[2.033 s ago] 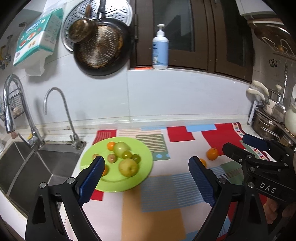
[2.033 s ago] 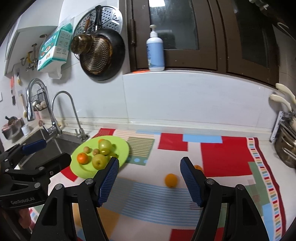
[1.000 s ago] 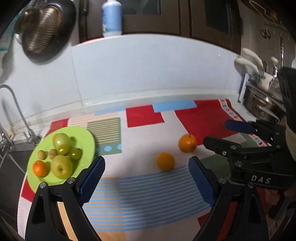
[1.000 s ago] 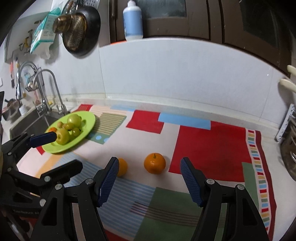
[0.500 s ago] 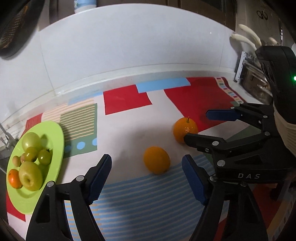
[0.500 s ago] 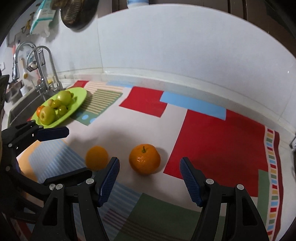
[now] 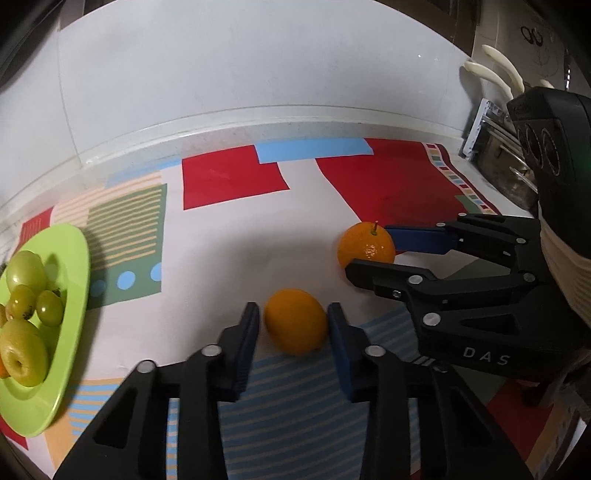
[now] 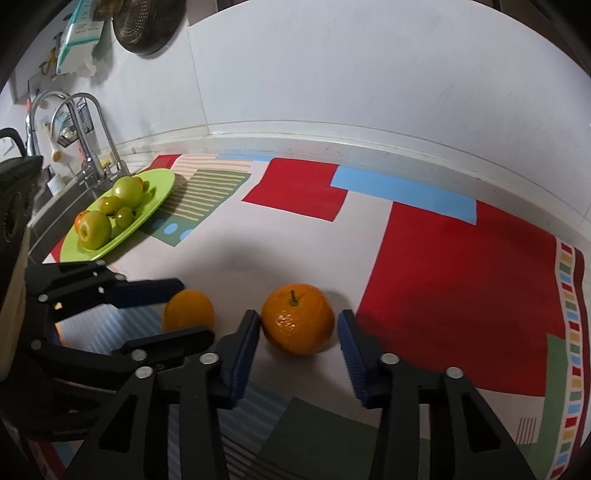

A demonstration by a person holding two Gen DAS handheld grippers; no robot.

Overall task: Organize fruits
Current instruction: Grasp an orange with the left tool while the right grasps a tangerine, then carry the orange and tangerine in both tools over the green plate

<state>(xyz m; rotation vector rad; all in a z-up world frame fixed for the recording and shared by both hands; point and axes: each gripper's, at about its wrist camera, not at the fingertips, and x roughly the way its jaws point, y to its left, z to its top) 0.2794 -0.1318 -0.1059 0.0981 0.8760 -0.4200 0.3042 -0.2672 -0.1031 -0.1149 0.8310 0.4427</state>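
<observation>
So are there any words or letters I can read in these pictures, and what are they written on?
"DAS": white letters on the black body of the right tool, seen from the left wrist camera.
The teal and white box hanging on the wall has print, but it is too small and blurred to read.
The hook-like marks on the wall at top right are not readable as text.
Nothing else shows any writing.
</observation>
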